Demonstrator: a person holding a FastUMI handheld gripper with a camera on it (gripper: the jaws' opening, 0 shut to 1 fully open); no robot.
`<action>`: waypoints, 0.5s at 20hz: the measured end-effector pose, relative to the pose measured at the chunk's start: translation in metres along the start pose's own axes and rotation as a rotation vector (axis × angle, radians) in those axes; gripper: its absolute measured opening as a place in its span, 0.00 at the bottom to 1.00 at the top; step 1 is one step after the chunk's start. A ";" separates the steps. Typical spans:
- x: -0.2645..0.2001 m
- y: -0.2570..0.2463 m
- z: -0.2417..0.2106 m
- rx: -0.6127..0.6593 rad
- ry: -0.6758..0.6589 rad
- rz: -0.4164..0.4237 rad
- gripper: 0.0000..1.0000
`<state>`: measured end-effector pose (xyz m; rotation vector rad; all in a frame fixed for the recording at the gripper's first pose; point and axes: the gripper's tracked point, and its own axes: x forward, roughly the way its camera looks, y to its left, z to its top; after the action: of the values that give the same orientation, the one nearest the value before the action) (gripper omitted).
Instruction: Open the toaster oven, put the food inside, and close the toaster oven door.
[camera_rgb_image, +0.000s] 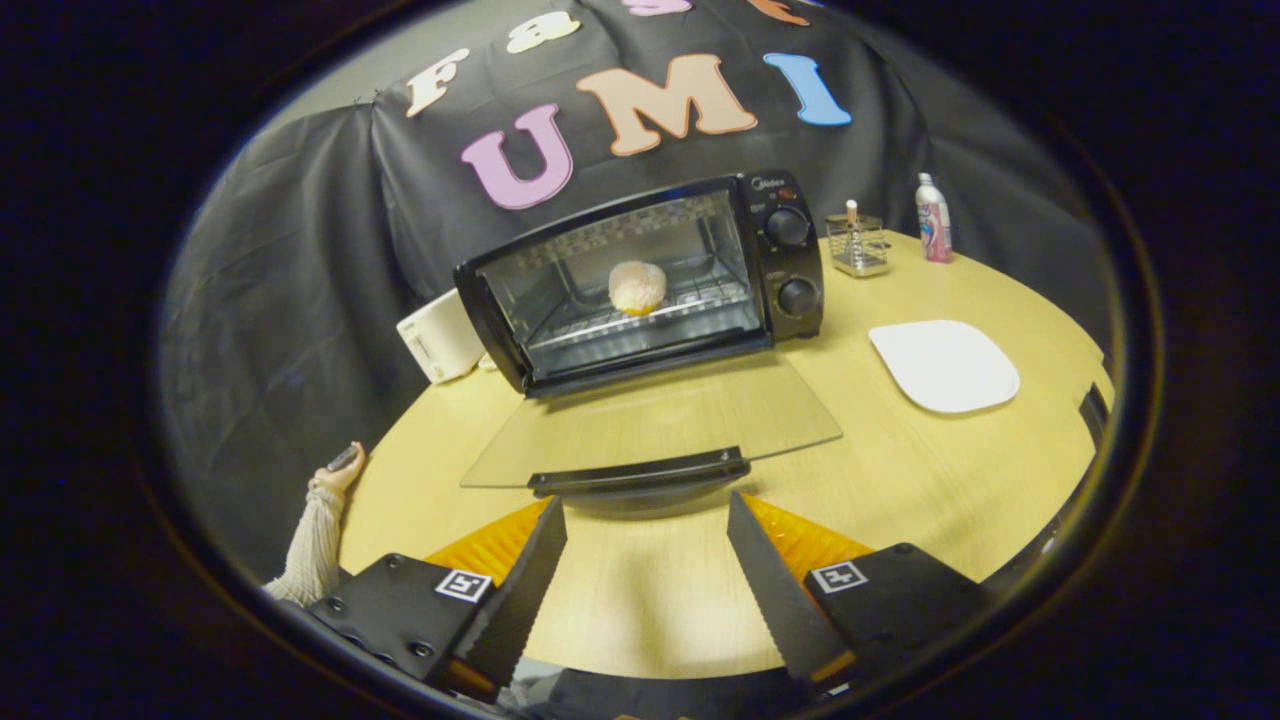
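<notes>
A black toaster oven (790, 260) stands on the round wooden table (930, 490) with its glass door (650, 425) folded down flat toward me. A round pale bun (637, 287) rests on the wire rack inside the oven. The door's black handle (640, 473) lies just ahead of my fingertips. My gripper (647, 520) is open, its two fingers spread wide on either side of the handle's width, with nothing between them.
A white square plate (945, 365) lies to the right of the oven. Behind it are a small wire holder (857, 243) and a bottle (933, 218). A white appliance (440, 335) sits at the oven's left. A person's hand (338, 470) holds a small dark device at the table's left edge.
</notes>
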<state>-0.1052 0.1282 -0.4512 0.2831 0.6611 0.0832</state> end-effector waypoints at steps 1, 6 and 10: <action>0.006 -0.001 -0.004 -0.007 0.020 -0.007 1.00; 0.023 -0.003 -0.014 -0.052 0.078 -0.024 1.00; 0.033 -0.002 -0.016 -0.072 0.098 -0.032 1.00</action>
<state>-0.0895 0.1356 -0.4832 0.2000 0.7580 0.0906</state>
